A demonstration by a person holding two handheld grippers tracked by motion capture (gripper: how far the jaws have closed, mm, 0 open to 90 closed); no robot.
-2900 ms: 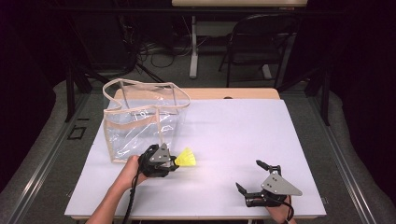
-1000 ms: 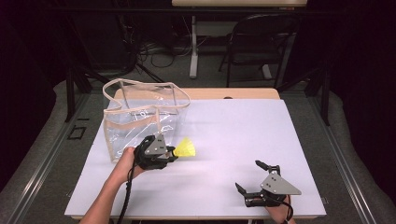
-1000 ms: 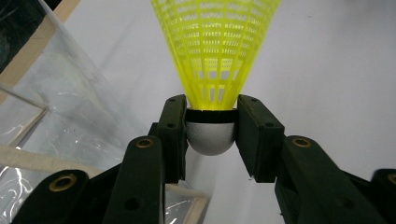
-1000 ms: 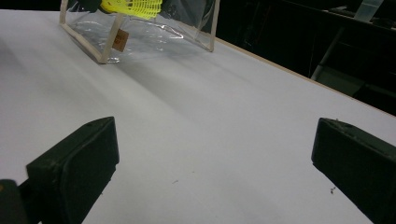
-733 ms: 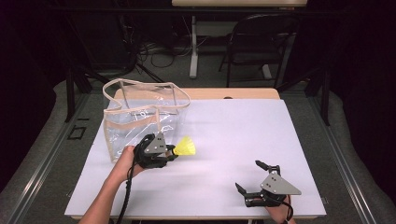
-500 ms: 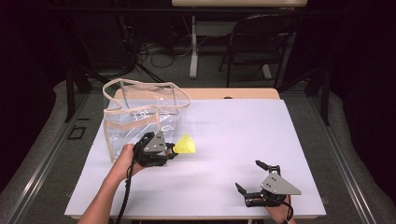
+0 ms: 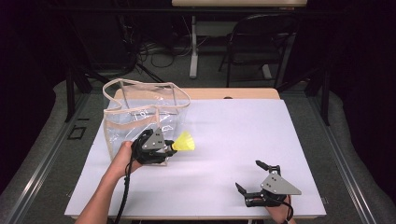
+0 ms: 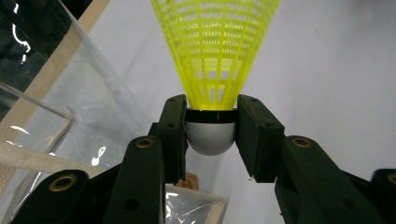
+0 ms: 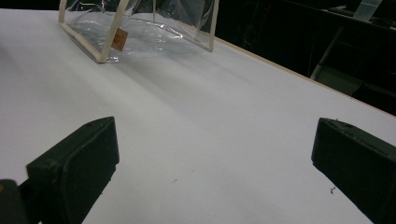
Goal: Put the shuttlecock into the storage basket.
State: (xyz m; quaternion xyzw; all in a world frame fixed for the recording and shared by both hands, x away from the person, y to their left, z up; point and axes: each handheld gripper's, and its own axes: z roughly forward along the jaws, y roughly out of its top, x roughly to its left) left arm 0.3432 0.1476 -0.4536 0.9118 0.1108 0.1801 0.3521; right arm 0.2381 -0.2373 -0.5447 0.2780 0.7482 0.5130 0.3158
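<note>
A yellow shuttlecock (image 7: 185, 142) with a pale grey cork is held off the table, its mesh skirt pointing right. My left gripper (image 7: 169, 148) is shut on its cork (image 8: 209, 136), the jaws pinching it from both sides just below the skirt (image 8: 215, 51). Right behind it stands a clear plastic bag (image 7: 140, 116) with beige trim, open at the top. My right gripper (image 7: 248, 177) rests near the table's front right edge, its jaws spread wide with nothing between them. In the right gripper view the bag (image 9: 140, 28) stands far off at the top.
The white table (image 7: 233, 135) has a wooden strip along its far edge. Behind it are a dark chair (image 7: 252, 46), a table leg and cables on the floor. A small tan tag (image 9: 119, 39) hangs on the bag's corner.
My left gripper has lifted the shuttlecock off the table and carried it up towards the bag's front wall. The right gripper has stayed where it was.
</note>
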